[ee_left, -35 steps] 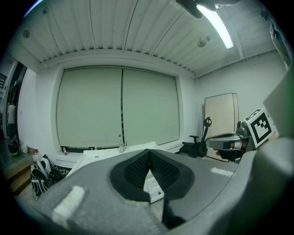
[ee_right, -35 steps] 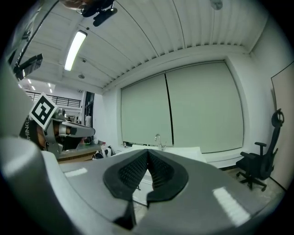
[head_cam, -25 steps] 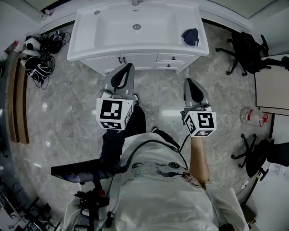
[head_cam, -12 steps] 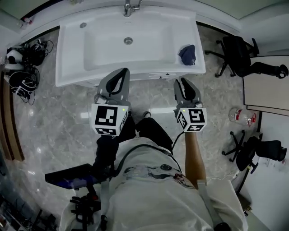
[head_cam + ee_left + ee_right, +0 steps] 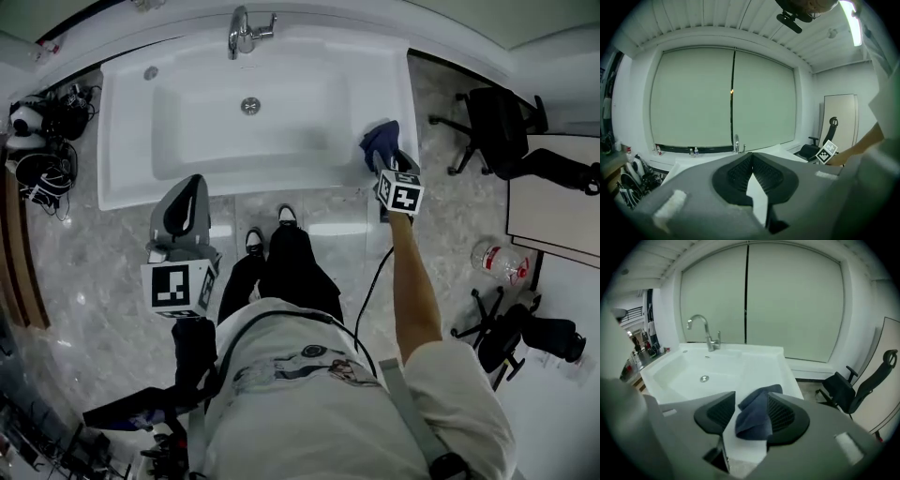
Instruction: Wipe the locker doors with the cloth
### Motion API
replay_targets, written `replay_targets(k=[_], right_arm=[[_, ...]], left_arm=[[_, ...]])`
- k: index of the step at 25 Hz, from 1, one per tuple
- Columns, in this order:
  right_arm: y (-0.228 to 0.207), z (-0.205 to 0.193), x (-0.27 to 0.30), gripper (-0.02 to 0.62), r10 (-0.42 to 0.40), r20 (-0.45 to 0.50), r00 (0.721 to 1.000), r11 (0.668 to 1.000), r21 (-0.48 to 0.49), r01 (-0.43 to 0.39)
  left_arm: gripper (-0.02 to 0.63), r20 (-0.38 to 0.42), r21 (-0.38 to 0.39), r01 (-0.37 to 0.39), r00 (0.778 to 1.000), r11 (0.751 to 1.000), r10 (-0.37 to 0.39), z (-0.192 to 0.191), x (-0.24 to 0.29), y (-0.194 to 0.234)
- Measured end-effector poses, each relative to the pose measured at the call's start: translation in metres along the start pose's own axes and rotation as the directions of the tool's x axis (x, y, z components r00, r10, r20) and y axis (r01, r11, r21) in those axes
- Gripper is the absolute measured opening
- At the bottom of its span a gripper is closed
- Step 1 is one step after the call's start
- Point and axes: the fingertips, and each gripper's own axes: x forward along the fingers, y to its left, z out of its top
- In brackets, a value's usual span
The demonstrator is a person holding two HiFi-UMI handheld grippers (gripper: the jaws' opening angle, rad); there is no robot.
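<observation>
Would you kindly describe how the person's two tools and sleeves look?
Both the left tool and right tool are grey with black ribbed pads and a white cube of black square markers. A black cable trails from the right one. The shirt is white, short-sleeved.

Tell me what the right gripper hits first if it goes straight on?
Most likely the dark blue cloth on the sink rim. It already sits between the right gripper's jaws, which have just been opening and stand apart.
</observation>
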Motion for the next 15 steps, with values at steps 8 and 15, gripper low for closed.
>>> replay_targets(k=[8, 15], right_arm=[[-0.045, -0.043, 0.09, 0.275, 0.022, -0.25, 0.968, 0.999, 0.048, -0.01], [-0.013, -0.035, 0.076, 0.107, 0.082, -0.163, 0.983, 0.993, 0.095, -0.067]], left_arm=[[0.002, -0.045, 0.002, -0.114, 0.993, 0.994, 0.114, -0.002, 0.03, 0.008], [0.002, -0.071, -0.014, -0.146, 0.987, 0.989, 0.145, -0.012, 0.018, 0.019]])
